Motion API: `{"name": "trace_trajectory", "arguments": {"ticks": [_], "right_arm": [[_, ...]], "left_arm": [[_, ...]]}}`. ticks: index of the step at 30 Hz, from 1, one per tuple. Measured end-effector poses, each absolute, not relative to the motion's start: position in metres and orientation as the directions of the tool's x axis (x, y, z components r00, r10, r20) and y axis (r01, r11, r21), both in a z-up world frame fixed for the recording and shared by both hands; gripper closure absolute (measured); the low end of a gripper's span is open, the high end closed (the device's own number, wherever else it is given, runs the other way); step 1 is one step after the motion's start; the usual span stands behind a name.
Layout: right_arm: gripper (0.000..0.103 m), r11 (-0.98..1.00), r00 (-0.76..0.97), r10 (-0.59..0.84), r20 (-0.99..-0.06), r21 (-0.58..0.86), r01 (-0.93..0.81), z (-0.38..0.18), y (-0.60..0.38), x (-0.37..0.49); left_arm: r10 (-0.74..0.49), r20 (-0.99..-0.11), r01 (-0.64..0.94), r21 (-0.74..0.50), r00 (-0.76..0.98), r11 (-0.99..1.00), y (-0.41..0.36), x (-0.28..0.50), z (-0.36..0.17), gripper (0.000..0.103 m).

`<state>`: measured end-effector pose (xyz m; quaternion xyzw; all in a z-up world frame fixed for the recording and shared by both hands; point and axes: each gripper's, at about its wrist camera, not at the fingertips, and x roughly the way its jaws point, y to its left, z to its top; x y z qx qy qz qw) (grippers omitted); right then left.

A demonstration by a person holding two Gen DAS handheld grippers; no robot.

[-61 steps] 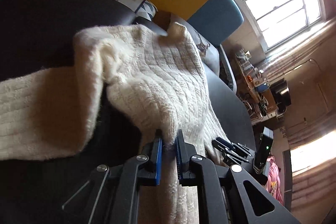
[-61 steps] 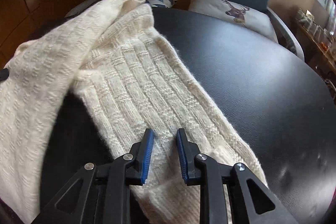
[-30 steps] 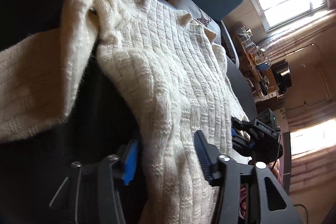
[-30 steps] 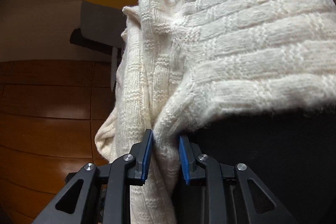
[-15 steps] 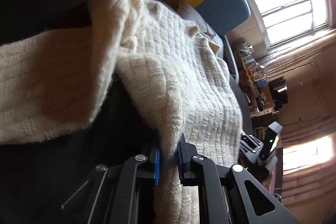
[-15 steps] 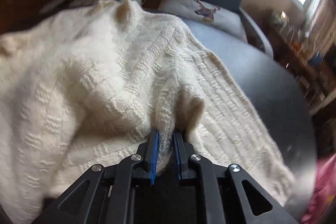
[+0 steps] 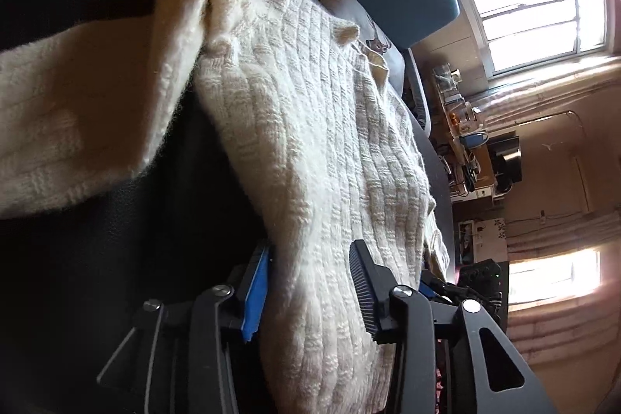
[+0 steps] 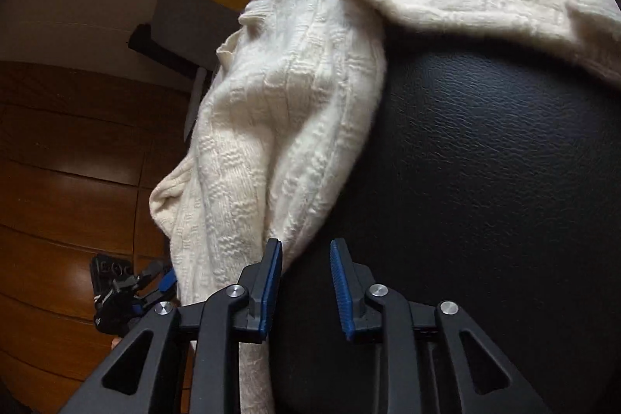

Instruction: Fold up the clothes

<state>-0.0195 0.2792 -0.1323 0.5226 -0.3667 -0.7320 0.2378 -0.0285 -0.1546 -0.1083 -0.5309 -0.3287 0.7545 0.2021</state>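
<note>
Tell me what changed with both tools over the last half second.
Both let go: the left tool opened around the cream knit sweater, and the right tool opened beside its edge. The sweater stays draped on the black table.

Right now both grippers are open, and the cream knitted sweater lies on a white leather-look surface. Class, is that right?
Not quite. The surface is black, not white, as the right wrist view shows. The rest holds: the left gripper and right gripper are open, and the cream knitted sweater lies on it.
</note>
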Motion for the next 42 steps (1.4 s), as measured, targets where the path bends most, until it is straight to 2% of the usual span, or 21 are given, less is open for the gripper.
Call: {"name": "trace_trajectory", "arguments": {"ticks": [3, 6, 7, 8, 11, 13, 15, 17, 19, 20, 21, 22, 23, 24, 25, 27, 29, 37, 38, 40, 42], "right_arm": [[0.078, -0.629, -0.355, -0.724, -0.591, 0.778, -0.014, -0.135, 0.257, -0.041], [0.078, -0.678, -0.363, -0.702, -0.613, 0.731, 0.077, -0.133, 0.230, -0.052], [0.086, -0.719, -0.374, -0.671, -0.640, 0.684, 0.120, -0.129, 0.221, -0.051], [0.090, -0.764, -0.389, -0.630, -0.672, 0.628, 0.152, -0.125, 0.214, -0.050], [0.096, -0.894, -0.463, -0.446, -0.766, 0.360, 0.265, -0.101, 0.195, -0.042], [0.096, -0.939, -0.559, -0.282, -0.779, 0.105, 0.327, -0.073, 0.189, -0.029], [0.096, -0.942, -0.652, -0.128, -0.748, -0.114, 0.316, -0.051, 0.193, -0.018], [0.096, -0.945, -0.684, -0.026, -0.729, -0.205, 0.255, -0.039, 0.212, -0.016], [0.096, -0.970, -0.665, -0.013, -0.747, -0.153, 0.191, -0.040, 0.240, -0.019], [0.096, -0.983, -0.650, -0.059, -0.758, -0.070, 0.172, -0.042, 0.258, -0.017], [0.095, -0.987, -0.627, -0.132, -0.767, 0.043, 0.155, -0.045, 0.274, -0.016], [0.085, -0.968, -0.591, -0.249, -0.767, 0.205, 0.142, -0.050, 0.288, -0.015], [0.078, -0.919, -0.549, -0.378, -0.746, 0.374, 0.124, -0.059, 0.300, -0.013], [0.076, -0.828, -0.494, -0.522, -0.696, 0.551, 0.098, -0.072, 0.308, -0.011], [0.076, -0.739, -0.453, -0.621, -0.640, 0.670, 0.067, -0.086, 0.312, -0.008], [0.075, -0.647, -0.406, -0.701, -0.586, 0.762, 0.018, -0.111, 0.305, -0.001], [0.074, -0.611, -0.366, -0.732, -0.575, 0.791, -0.021, -0.129, 0.292, 0.000], [0.076, -0.604, -0.380, -0.720, -0.580, 0.794, -0.068, -0.138, 0.238, -0.021], [0.078, -0.612, -0.375, -0.720, -0.584, 0.789, -0.055, -0.138, 0.235, -0.024], [0.091, -0.649, -0.377, -0.697, -0.611, 0.760, -0.031, -0.138, 0.233, -0.024], [0.095, -0.674, -0.406, -0.676, -0.615, 0.739, 0.002, -0.128, 0.235, -0.024]], "left_arm": [[0.652, -0.676, 0.005, -0.696, -0.345, -0.718, -0.147, -0.013, -0.104, 0.038], [0.656, -0.676, -0.009, -0.694, -0.337, -0.720, -0.136, -0.005, -0.110, 0.037], [0.657, -0.676, -0.014, -0.694, -0.334, -0.720, -0.132, -0.002, -0.112, 0.037], [0.659, -0.676, -0.019, -0.693, -0.331, -0.720, -0.128, 0.000, -0.115, 0.041], [0.663, -0.676, -0.033, -0.692, -0.323, -0.721, -0.117, 0.008, -0.121, 0.086], [0.680, -0.654, -0.034, -0.712, -0.332, -0.701, -0.115, 0.010, -0.121, 0.088], [0.729, -0.570, -0.017, -0.783, -0.379, -0.622, -0.128, 0.003, -0.110, 0.089], [0.734, -0.532, -0.009, -0.807, -0.422, -0.590, -0.142, -0.003, -0.102, 0.089], [0.692, -0.567, 0.004, -0.774, -0.447, -0.633, -0.151, -0.007, -0.099, 0.089], [0.669, -0.602, 0.016, -0.749, -0.435, -0.663, -0.150, -0.009, -0.103, 0.089], [0.657, -0.633, 0.022, -0.726, -0.409, -0.687, -0.148, -0.012, -0.109, 0.089], [0.642, -0.659, 0.031, -0.707, -0.391, -0.706, -0.145, -0.013, -0.114, 0.089], [0.627, -0.680, 0.042, -0.690, -0.380, -0.723, -0.143, -0.013, -0.119, 0.088], [0.611, -0.701, 0.053, -0.672, -0.369, -0.738, -0.140, -0.014, -0.124, 0.088], [0.602, -0.706, 0.070, -0.669, -0.372, -0.740, -0.141, -0.014, -0.127, 0.088], [0.638, -0.663, 0.111, -0.722, -0.392, -0.682, -0.151, -0.016, -0.131, 0.088], [0.646, -0.641, 0.143, -0.746, -0.414, -0.650, -0.161, -0.018, -0.134, 0.088], [0.602, -0.689, 0.131, -0.695, -0.404, -0.707, -0.157, -0.023, -0.131, 0.085], [0.594, -0.695, 0.127, -0.686, -0.405, -0.717, -0.156, -0.022, -0.131, 0.083], [0.574, -0.709, 0.119, -0.665, -0.409, -0.737, -0.153, -0.020, -0.133, 0.079], [0.569, -0.716, 0.125, -0.660, -0.404, -0.741, -0.154, -0.019, -0.138, 0.074]]}}
